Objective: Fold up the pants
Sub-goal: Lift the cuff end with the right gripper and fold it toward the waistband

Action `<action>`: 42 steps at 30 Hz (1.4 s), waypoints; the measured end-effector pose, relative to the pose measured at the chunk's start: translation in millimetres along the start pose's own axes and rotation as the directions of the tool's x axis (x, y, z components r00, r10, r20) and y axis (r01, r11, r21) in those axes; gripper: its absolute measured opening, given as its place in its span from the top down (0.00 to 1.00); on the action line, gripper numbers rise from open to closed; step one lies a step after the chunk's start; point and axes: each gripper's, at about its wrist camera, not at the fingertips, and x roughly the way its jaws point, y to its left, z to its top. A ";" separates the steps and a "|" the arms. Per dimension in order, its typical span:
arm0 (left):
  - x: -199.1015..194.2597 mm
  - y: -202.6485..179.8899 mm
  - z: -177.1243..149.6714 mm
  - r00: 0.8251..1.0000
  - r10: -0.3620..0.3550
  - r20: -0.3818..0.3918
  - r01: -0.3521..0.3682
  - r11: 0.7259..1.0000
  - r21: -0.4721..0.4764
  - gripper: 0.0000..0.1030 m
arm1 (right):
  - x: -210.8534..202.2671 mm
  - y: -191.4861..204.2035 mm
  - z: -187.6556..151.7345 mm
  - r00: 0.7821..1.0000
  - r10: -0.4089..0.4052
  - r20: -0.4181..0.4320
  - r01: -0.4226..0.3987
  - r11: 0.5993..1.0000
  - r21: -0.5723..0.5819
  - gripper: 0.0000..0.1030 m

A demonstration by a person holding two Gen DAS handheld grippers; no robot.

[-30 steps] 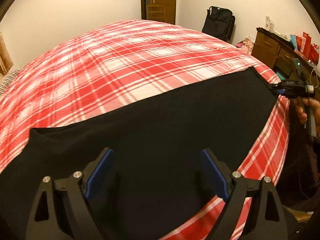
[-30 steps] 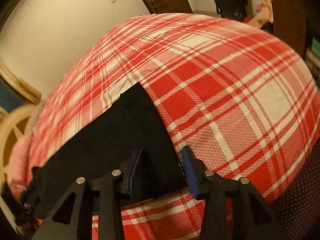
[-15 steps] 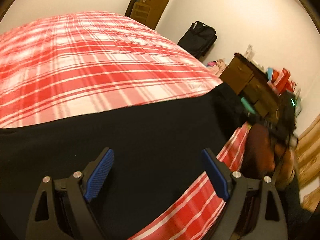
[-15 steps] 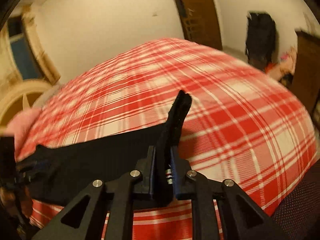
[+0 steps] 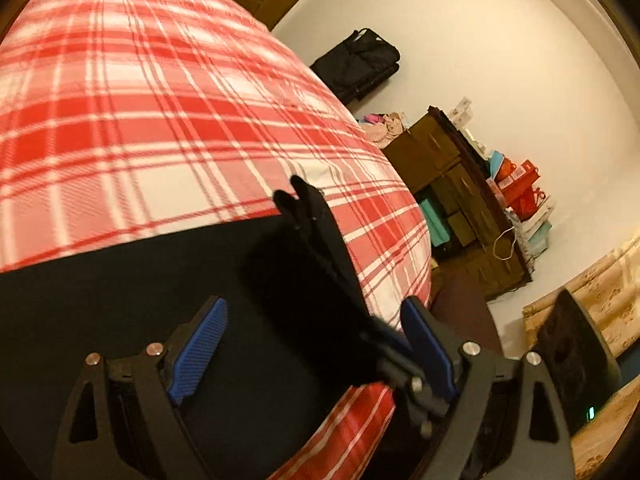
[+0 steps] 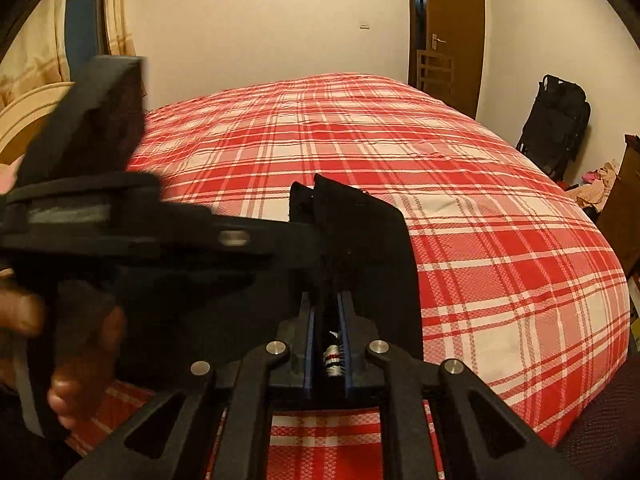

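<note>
Risked losing the pants [image 6: 360, 248] from the right tool [image 6: 326, 320]: thin pinch, only an edge caught. Right tool nearly closed, clamped on that raised edge just ahead. Left tool [image 5: 316, 344] wide open, gripping nothing, right beside it, pants spread beneath on the bed [image 5: 140, 120].

Warm yellow indoor light fills the room, tinting the pale walls [image 6: 260, 40] cream. It is fairly dim, and the black pants [image 5: 120, 300] read as a flat dark mass with no visible folds. Both views bulge like a fishbowl, with dark corners. The plaid bedspread [image 5: 120, 100] smears with motion at the left view's far edge, and the left hand-held gripper [image 6: 120, 236] is blurred up close in the right view.
</note>
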 end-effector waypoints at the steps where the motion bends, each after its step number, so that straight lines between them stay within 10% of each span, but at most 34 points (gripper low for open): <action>1: 3.3 0.3 0.8 1.000 -0.002 -0.008 0.002 1.000 -0.006 0.16 | 0.2 0.9 -0.5 1.000 -0.001 0.001 0.001 1.000 -0.006 0.90; 5: 14.9 -5.9 3.7 1.000 -0.004 -0.030 0.004 1.000 0.000 0.29 | 2.8 7.5 -3.4 1.000 0.017 -0.002 -0.017 0.999 -0.029 0.90; 10: 22.9 -9.0 3.3 0.996 0.048 -0.069 -0.046 0.998 0.030 0.90 | -2.1 21.0 -6.0 0.997 0.082 0.014 -0.080 0.993 -0.087 0.90; 26: -56.3 4.6 2.9 0.985 0.170 0.026 -0.172 0.973 0.155 0.94 | -24.7 -31.0 -14.8 0.945 0.310 0.098 -0.308 0.951 -0.043 0.88; 30: -81.0 14.5 -7.0 0.983 0.182 0.035 -0.186 0.971 0.148 0.94 | -17.3 -38.8 -15.4 0.958 0.268 0.106 -0.272 0.962 0.028 0.44; 42: -140.1 30.7 -29.6 0.970 0.224 0.092 -0.235 0.961 0.145 0.94 | -7.6 -12.8 -25.0 0.971 0.232 0.051 -0.225 0.968 -0.112 0.43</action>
